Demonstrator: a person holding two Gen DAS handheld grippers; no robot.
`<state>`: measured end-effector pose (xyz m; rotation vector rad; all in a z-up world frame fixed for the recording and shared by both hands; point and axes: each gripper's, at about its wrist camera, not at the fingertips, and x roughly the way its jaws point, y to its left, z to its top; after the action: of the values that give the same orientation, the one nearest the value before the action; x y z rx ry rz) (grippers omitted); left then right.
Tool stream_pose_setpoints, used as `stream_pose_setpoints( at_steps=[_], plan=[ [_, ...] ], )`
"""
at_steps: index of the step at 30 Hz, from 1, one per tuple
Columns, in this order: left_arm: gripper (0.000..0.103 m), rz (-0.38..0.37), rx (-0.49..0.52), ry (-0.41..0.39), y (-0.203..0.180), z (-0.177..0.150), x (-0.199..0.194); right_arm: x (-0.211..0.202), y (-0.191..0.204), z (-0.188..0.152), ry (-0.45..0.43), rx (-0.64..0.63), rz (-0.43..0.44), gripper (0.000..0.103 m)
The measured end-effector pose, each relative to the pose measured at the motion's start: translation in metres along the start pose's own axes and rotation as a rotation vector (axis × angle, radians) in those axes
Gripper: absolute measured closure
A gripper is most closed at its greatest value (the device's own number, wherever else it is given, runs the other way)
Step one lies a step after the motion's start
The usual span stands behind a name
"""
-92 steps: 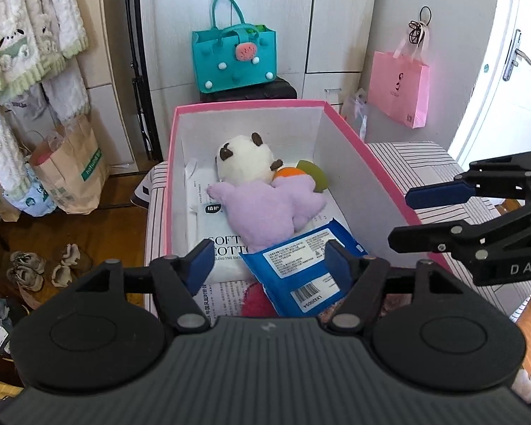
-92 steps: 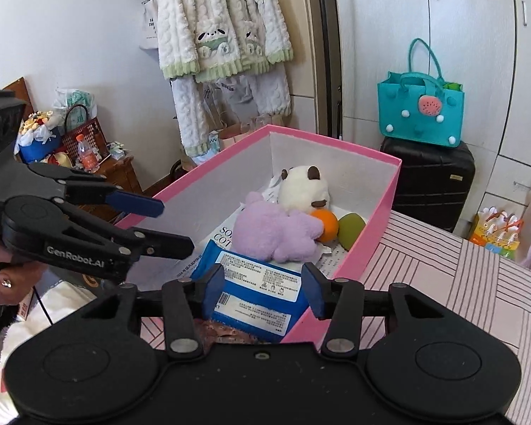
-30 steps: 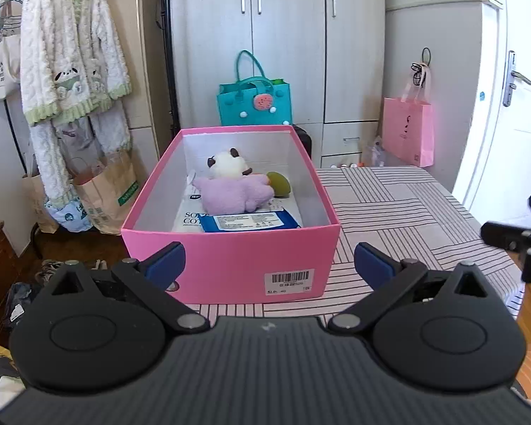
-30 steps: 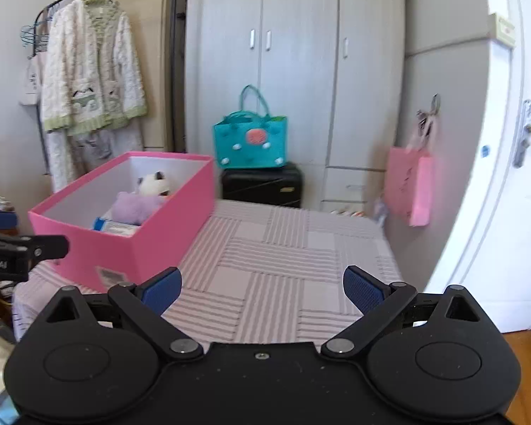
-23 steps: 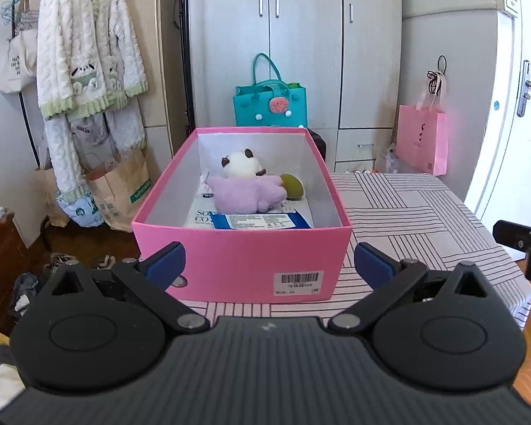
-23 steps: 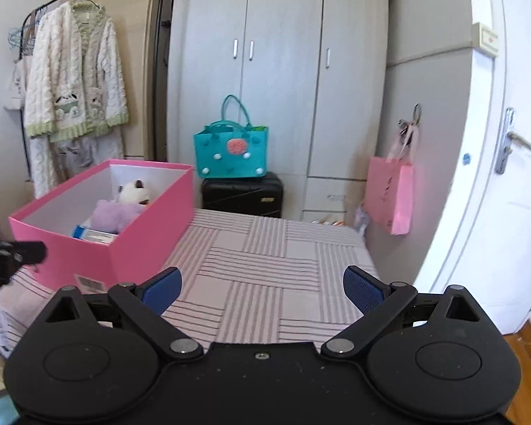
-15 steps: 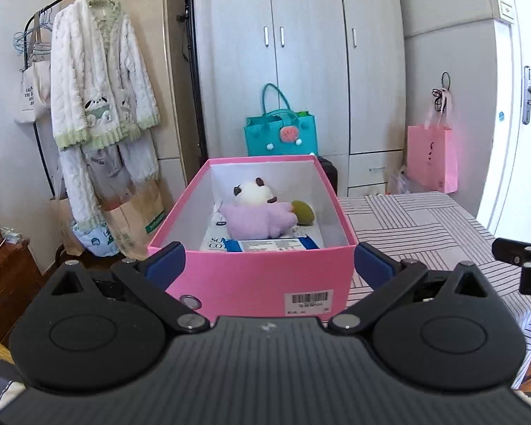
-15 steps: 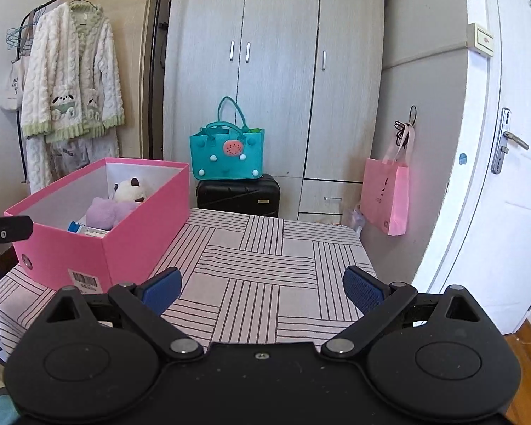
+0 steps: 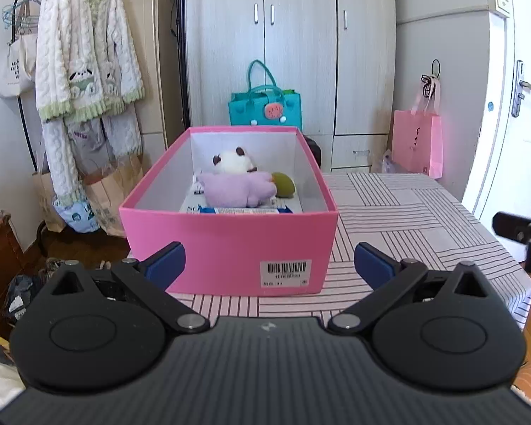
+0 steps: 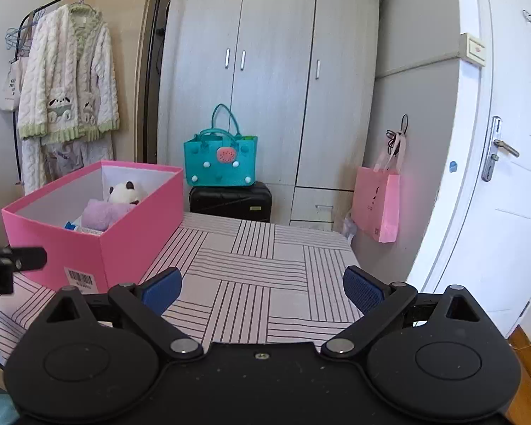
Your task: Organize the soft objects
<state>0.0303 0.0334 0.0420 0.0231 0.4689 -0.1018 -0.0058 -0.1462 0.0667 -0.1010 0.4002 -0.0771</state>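
A: Anything left on the table (image 10: 251, 276)?
B: Looks bare. The box (image 9: 230, 244), mid-frame, holds the purple toy (image 9: 237, 191), panda (image 9: 233, 159), and a blue packet (image 9: 244, 210) (maybe wipes).
A: Grippers?
B: Left gripper (image 9: 269, 260) and right gripper (image 10: 262, 285) gape wide, empty. Probably finished.

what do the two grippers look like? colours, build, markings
Both match: the left gripper and right gripper have a matte black ribbed body, two round black discs, and black linkage arms on silver pivot pins ending in blue textured fingers. The left has a small pale logo at centre, the right a small screw. No cables, hands or sleeves are visible.
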Motion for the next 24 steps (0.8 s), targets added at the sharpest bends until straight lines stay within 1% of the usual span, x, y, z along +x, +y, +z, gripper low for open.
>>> stream_pose_setpoints(
  at_steps=[3,8,11,19,24],
  plan=[
    [0.0,-0.012,-0.007,0.002,0.0007,-0.001,0.0002,-0.0036,-0.0011,-0.0007,-0.007,0.01,0.011,0.003],
    [0.0,-0.012,-0.001,-0.004,-0.0015,-0.0015,-0.0009,-0.0047,0.0009,-0.0044,-0.013,0.003,-0.002,0.003],
    [0.0,-0.001,0.012,-0.007,-0.0038,-0.0021,-0.0006,-0.0025,-0.0001,-0.0056,-0.004,0.005,-0.007,0.003],
    [0.0,-0.011,0.01,-0.003,-0.0048,-0.0018,0.0001,-0.0017,-0.0007,-0.0082,0.009,0.014,-0.007,0.003],
    [0.0,0.009,0.002,0.005,-0.0028,-0.0007,0.003,0.0042,0.0001,-0.0088,0.027,0.013,-0.002,0.003]
  ],
)
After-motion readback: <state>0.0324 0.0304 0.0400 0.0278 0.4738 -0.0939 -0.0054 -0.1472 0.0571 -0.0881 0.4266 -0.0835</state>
